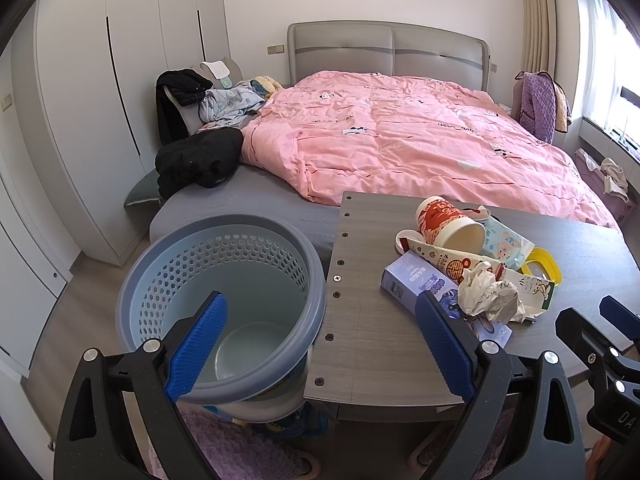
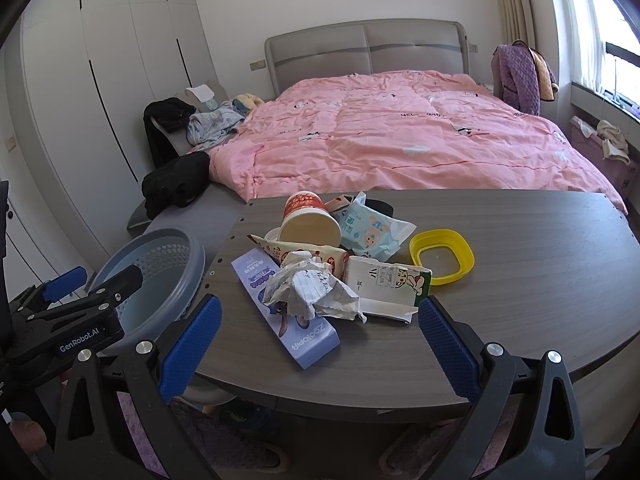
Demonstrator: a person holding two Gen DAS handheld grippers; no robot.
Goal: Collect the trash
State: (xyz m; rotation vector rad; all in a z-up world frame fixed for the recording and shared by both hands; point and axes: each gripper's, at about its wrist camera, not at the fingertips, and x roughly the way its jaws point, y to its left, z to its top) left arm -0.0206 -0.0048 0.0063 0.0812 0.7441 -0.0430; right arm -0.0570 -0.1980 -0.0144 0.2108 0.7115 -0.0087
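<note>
The grey table (image 2: 520, 280) holds the trash heap beside the empty blue basket (image 1: 224, 240), handy for dropping, with crumpled paper (image 2: 312, 288) nearest both grippers, left (image 1: 320, 348) and right (image 2: 316, 344), spread wide, empty

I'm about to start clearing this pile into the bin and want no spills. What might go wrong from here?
1. The crumpled paper lies on the purple box; pulling the box first may knock the paper off the table.
2. The tipped paper cup could roll when neighbours move.
3. The basket stands below the table edge, so a piece released early may miss it.

Both tongs, left and right, are open and hold nothing.
</note>
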